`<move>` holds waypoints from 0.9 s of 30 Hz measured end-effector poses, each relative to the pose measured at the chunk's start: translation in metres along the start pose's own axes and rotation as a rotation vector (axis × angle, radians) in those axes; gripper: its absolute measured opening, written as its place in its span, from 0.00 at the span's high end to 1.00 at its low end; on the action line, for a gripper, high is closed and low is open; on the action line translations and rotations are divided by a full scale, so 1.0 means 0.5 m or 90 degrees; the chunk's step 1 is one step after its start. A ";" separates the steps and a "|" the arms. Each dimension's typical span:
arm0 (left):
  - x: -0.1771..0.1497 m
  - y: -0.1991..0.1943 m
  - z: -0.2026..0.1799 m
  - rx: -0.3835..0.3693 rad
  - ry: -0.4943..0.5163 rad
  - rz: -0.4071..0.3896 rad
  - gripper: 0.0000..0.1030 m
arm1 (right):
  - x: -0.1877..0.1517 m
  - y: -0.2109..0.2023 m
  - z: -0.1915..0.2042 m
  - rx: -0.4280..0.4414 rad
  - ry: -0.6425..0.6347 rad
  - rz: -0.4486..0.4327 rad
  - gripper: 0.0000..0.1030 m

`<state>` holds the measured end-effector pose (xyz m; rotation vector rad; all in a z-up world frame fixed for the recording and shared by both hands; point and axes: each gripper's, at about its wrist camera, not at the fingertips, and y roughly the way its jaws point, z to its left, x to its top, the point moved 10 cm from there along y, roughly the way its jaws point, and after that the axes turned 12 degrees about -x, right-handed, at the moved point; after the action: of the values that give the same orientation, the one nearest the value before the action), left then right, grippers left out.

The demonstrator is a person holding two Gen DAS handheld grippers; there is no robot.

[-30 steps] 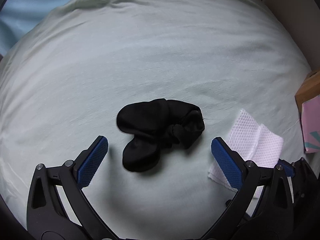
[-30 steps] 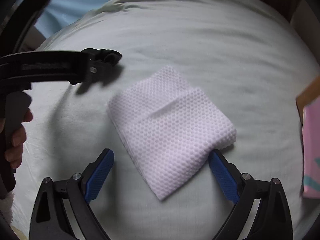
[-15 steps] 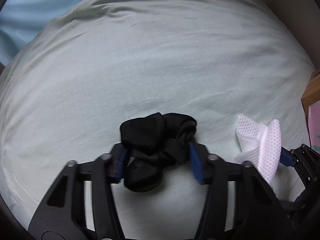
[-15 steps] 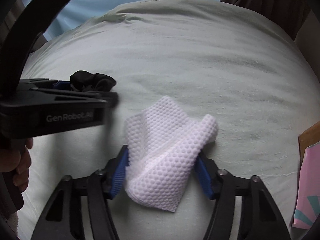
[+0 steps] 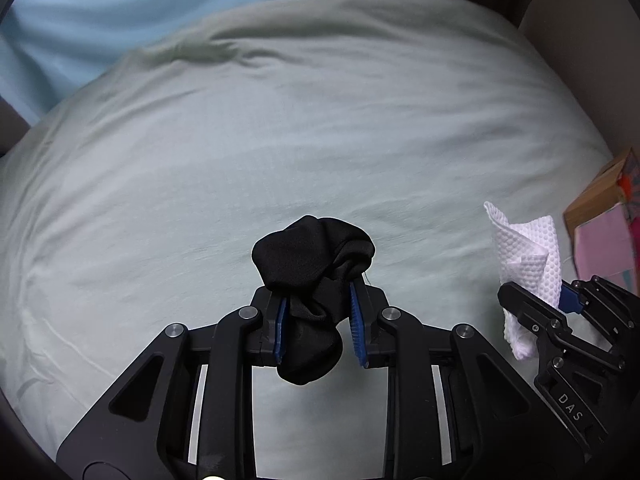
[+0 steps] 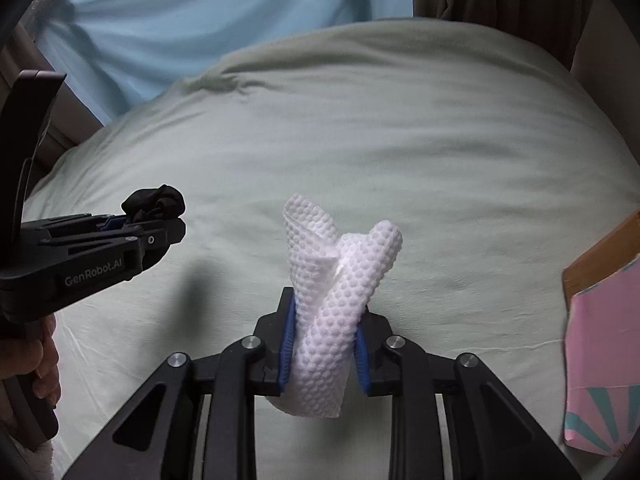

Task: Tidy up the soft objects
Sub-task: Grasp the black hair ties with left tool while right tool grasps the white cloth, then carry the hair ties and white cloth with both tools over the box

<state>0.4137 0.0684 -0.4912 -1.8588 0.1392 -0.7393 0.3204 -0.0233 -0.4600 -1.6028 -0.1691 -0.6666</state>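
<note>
A pale green quilted bed (image 5: 320, 140) lay below both tools. The left gripper (image 5: 318, 324) pinched a crumpled black sock (image 5: 316, 276), raised clear. The right gripper (image 6: 324, 350), jaws closing, clamped a white waffle-textured cloth (image 6: 340, 280), long axis upright.

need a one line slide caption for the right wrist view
Right gripper closing on a bunched white waffle cloth above the pale green bedding, left gripper alongside gripping black fabric.

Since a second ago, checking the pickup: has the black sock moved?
Yes. The sock has lifted off the sheet, pinched in the left gripper.
</note>
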 end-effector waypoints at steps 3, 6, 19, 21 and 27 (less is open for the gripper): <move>0.007 -0.062 -0.028 -0.004 -0.007 -0.023 0.79 | 0.004 -0.061 -0.010 0.009 0.001 -0.023 0.77; 0.015 -0.121 -0.057 -0.011 -0.010 -0.045 0.79 | 0.013 -0.128 -0.022 0.021 0.011 -0.042 0.77; 0.013 -0.338 -0.322 -0.052 0.024 -0.113 0.79 | 0.043 -0.449 -0.184 0.009 0.042 -0.120 0.77; 0.017 -0.356 -0.374 -0.060 0.027 -0.120 0.79 | 0.048 -0.484 -0.218 0.002 0.046 -0.128 0.77; 0.035 -0.390 -0.508 -0.065 0.019 -0.138 0.79 | 0.075 -0.569 -0.356 -0.006 0.064 -0.151 0.77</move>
<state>0.2413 -0.0628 -0.2550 -1.9799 -0.0055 -0.9240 0.1580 -0.1566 -0.1954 -1.5674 -0.2856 -0.9304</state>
